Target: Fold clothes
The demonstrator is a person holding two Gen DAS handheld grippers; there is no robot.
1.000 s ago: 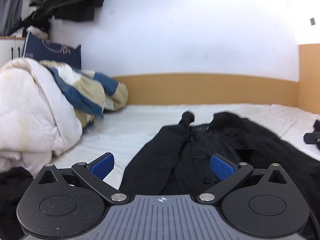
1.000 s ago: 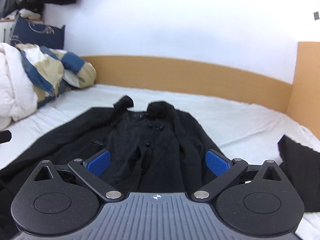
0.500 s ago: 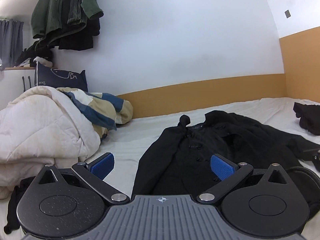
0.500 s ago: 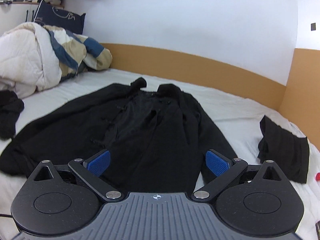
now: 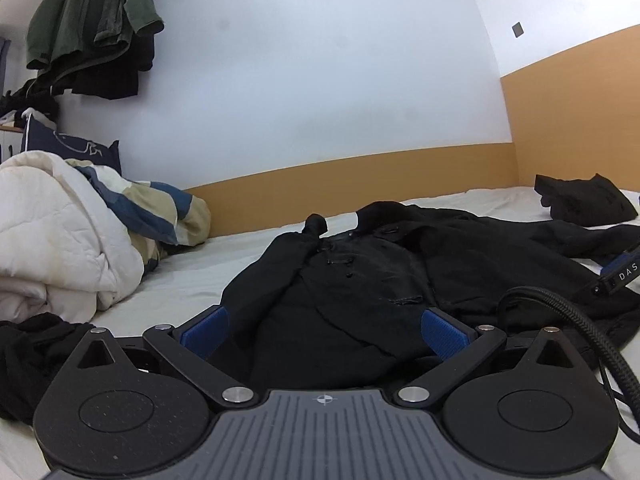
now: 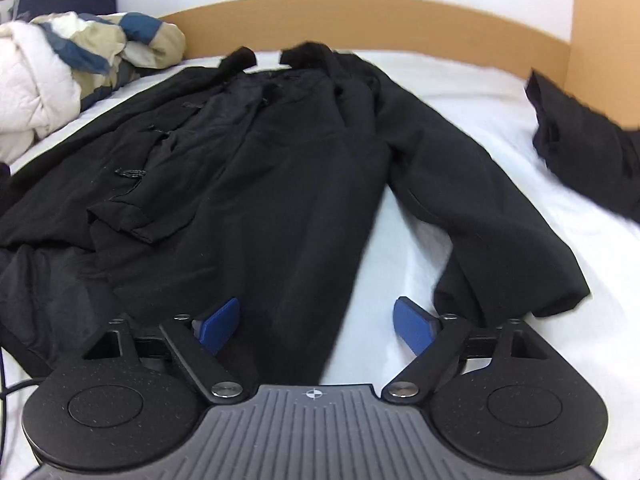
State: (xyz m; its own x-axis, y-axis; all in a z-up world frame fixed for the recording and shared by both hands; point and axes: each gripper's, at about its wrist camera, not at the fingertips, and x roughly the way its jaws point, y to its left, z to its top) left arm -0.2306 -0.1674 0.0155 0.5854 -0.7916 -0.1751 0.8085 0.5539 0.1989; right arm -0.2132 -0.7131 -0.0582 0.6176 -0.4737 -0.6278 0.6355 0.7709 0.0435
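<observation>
tongs first: right tongs [image 6: 316, 326] have just been closing, pads still apart, with the hem of the black coat [image 6: 280, 168] lying between them but not pinched. left tongs [image 5: 323, 334] stand apart too, low over the coat's other bottom corner, nothing gripped.

bed [image 6: 460, 92] carries everything; white sheet shows ahead of the right tongs on the right side, between the coat body and its right sleeve [image 6: 492, 220]. coat is spread front-up, collar at the far end from both tongs, hem nearest, sleeves angled outward. my read: it's laid flat like this so both tongs can take the hem corners and fold lengthwise toward the collar. front flap looks rumpled left of the right tongs, so it may need flattening first.

white duvet [image 5: 60, 240] with a blue-and-beige cover is bunched far left of the left tongs, clear of the work area. folded black garment [image 6: 580, 160] sits far right of the right tongs, apart from the sleeve, probably already done. small dark pile [image 5: 28, 360] just left of the left tongs, likely waiting. green jacket [image 5: 92, 12] hangs on the wall, up and left.
</observation>
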